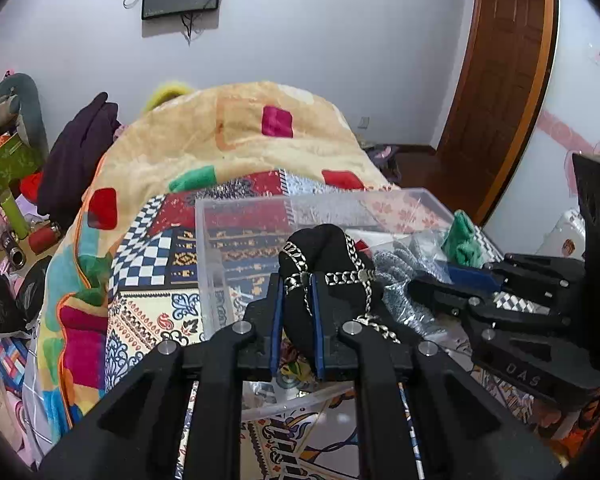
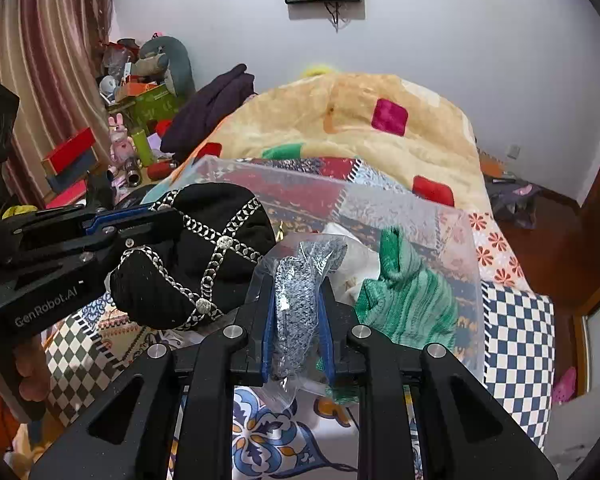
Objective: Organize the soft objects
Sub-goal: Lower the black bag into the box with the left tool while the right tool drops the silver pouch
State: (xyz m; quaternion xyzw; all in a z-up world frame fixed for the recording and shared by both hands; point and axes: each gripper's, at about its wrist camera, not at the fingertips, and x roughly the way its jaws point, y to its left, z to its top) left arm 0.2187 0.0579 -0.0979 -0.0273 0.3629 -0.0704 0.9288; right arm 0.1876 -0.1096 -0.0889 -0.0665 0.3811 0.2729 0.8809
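The black knit hat with silver chains (image 1: 324, 264) sits at the lower centre of the left wrist view, pinched between the blue pads of the left gripper (image 1: 298, 280), whose jaws are nearly closed on a fold of the fabric. In the right wrist view the same hat (image 2: 196, 264) bulges out at the left middle, its crown swelling toward the centre of the frame. Just to its right there, the grey knit item in a clear plastic sleeve (image 2: 300, 296) stands lengthwise along the fingers of the right gripper (image 2: 298, 320), whose jaws are drawn in tight on it, its top end rising toward the upper centre of the frame.

Both bundles hang at the near rim of the clear plastic storage bin (image 1: 236, 216), which lies ahead of and below both tools. A green knit piece (image 2: 408, 300) already lies inside, at the right of the right wrist view, with something pale behind it. Judging by that, the hat is over the bin's emptier left part and the grey packet nearer the green piece; each hand looks about equally close to the rim. The bin rests on a patterned cloth (image 1: 152, 280) in front of a heaped yellow blanket (image 1: 252, 132).
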